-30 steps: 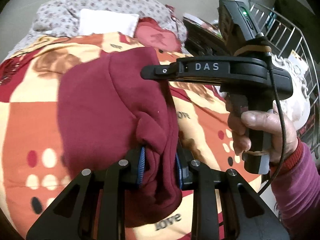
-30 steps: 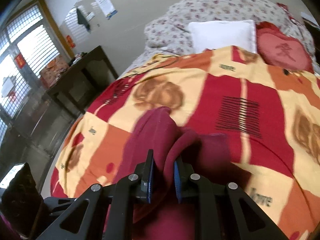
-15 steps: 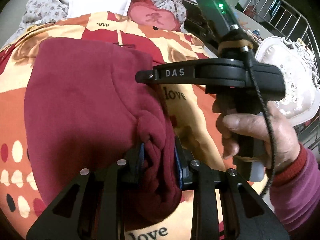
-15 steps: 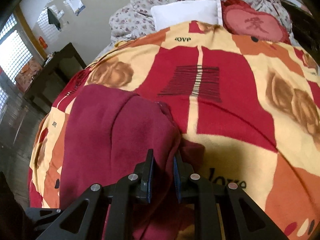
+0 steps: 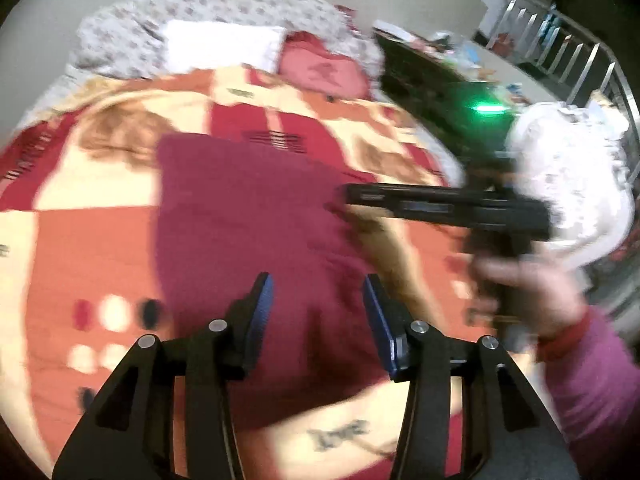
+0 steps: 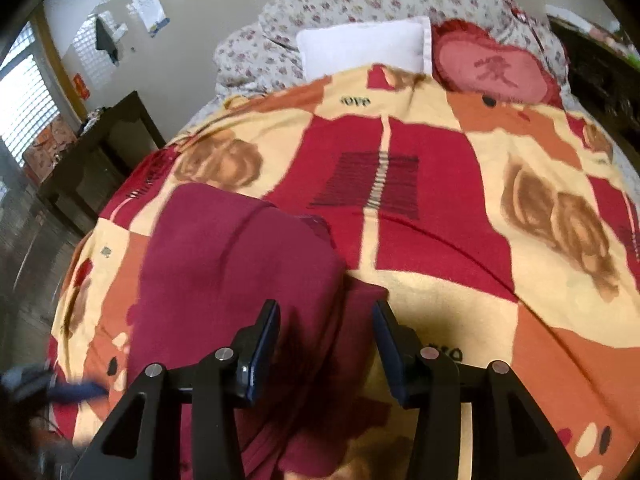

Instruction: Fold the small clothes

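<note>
A dark red garment (image 5: pixel 248 216) lies folded on the patterned bed blanket (image 5: pixel 92 240). It also shows in the right wrist view (image 6: pixel 240 272), lying flat at the lower left. My left gripper (image 5: pixel 318 296) is open and empty just above the garment's near edge. My right gripper (image 6: pixel 326 320) is open and empty over the garment's right edge. The right gripper also shows from the side in the left wrist view (image 5: pixel 440 204), blurred, held in a hand at the garment's right.
A white pillow (image 6: pixel 364 46), a red heart cushion (image 6: pixel 496 68) and a floral quilt (image 6: pixel 384 0) lie at the bed's head. A dark cabinet (image 6: pixel 92 160) stands left of the bed. A metal railing (image 5: pixel 568 48) and white fabric (image 5: pixel 580 168) are at the right.
Both grippers have opened and let go of the garment, which now lies flat on the blanket. Both have pulled back a little.
</note>
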A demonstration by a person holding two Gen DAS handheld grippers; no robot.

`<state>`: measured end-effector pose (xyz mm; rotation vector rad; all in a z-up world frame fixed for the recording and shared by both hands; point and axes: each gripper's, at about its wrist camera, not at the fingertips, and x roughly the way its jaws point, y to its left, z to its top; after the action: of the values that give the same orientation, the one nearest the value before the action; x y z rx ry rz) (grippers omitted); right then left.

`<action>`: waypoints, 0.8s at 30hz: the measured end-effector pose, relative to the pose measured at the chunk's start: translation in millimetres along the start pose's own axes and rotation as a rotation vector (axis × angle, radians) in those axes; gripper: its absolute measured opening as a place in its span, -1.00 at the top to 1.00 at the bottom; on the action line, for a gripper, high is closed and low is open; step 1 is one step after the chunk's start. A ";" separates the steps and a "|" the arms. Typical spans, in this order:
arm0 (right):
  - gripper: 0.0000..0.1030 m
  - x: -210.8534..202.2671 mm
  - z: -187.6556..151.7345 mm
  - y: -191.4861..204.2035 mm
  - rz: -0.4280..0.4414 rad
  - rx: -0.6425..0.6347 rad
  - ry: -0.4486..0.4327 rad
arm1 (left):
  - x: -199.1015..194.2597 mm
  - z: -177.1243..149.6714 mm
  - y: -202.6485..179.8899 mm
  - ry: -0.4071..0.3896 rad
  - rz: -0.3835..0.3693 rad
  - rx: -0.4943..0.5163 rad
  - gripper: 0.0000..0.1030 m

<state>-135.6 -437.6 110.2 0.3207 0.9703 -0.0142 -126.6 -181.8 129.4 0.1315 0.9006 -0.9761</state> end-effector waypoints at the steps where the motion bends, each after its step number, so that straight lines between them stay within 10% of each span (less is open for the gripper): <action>1: 0.12 -6.0 -0.1 5.5 0.018 -0.011 -0.006 | 2.1 -1.3 6.7 0.003 0.033 0.003 0.10; 10: 0.15 -8.8 -32.8 68.4 0.208 -0.197 0.084 | 32.3 -28.1 44.9 0.079 0.173 -0.039 0.10; 16: 0.16 21.7 -77.0 60.0 -0.015 -0.317 0.187 | 43.2 -42.9 38.6 0.088 0.174 -0.015 -0.02; 24: 0.16 11.0 -87.7 26.4 0.020 -0.107 0.144 | 42.6 -43.5 37.2 0.089 0.190 -0.023 -0.05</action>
<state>-196.1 -386.9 62.4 0.2349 1.1061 0.0795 -114.2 -167.6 60.6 0.2389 0.9623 -0.7880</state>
